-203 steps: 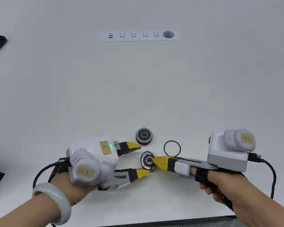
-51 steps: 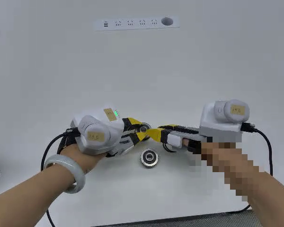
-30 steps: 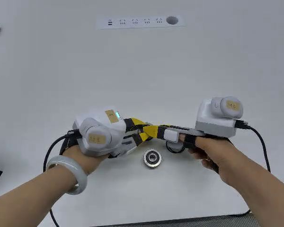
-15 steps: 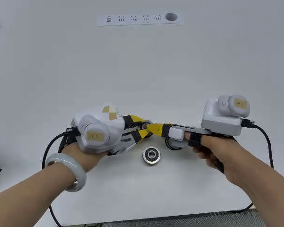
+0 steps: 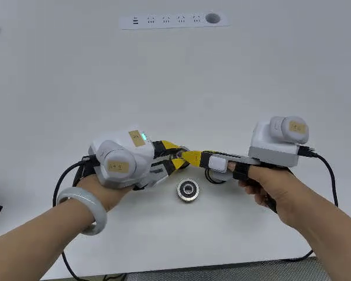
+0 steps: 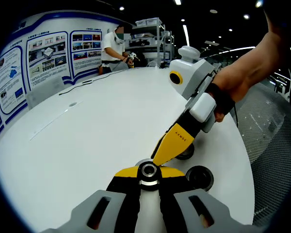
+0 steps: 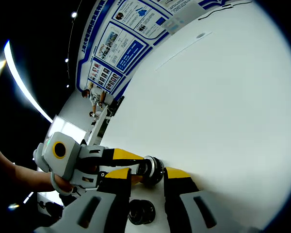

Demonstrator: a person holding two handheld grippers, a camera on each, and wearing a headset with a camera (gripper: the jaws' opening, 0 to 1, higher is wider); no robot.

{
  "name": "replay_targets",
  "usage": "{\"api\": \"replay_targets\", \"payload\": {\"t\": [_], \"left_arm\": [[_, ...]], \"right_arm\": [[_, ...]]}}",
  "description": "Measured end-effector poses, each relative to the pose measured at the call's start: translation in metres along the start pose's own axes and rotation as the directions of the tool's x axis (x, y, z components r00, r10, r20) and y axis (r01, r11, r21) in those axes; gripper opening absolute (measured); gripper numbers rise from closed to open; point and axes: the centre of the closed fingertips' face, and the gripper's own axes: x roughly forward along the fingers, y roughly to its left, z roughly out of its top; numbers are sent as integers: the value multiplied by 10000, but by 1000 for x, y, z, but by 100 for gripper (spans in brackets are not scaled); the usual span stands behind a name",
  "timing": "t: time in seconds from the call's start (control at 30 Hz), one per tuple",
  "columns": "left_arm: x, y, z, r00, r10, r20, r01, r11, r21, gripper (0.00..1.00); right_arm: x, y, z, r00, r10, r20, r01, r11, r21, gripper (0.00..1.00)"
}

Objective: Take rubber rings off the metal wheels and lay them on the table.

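L tongs (image 6: 149, 173) clamp round shiny metal wheel (image 6: 149, 169); 2nd wheel (image 5: 188, 190) lies flat.

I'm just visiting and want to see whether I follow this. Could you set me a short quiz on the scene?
1. True or false: the left tool grips a small round metal wheel between its yellow-tipped jaws.
2. How many other metal wheels lie loose on the white table? A none; B one; C three.
3. Fill in: the long white power strip lies on the table's ___ side, away from the person.
Key: 1 true. 2 B, the loose wheel near the left tool. 3 far.
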Motion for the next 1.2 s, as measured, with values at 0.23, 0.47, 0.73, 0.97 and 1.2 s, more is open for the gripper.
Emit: {"api": "replay_targets", "payload": {"t": [0.23, 0.47, 0.73, 0.97, 1.2], "left_arm": [[0, 0, -1, 10000, 18, -10, -18, 10000, 11, 14], [0, 0, -2, 10000, 17, 10, -17, 10000, 14, 14], [0, 0, -3, 10000, 8, 17, -8, 10000, 18, 14], [0, -1, -2, 10000, 4, 21, -4, 10000, -1, 14], [1, 0, -3, 10000, 1, 14, -1, 10000, 2, 14]], "right_arm": [[2, 5, -1, 9997, 238, -42, -237, 9995, 228, 29], [-1, 5, 1, 9998, 208, -31, -208, 9997, 132, 28], [-2, 6, 1, 9998, 192, -69, -192, 9998, -20, 27], [-3, 8, -1, 9993, 287, -224, -288, 9996, -35, 26], [-2, 0, 0, 9999, 33, -159, -30, 9999, 153, 17]]}}
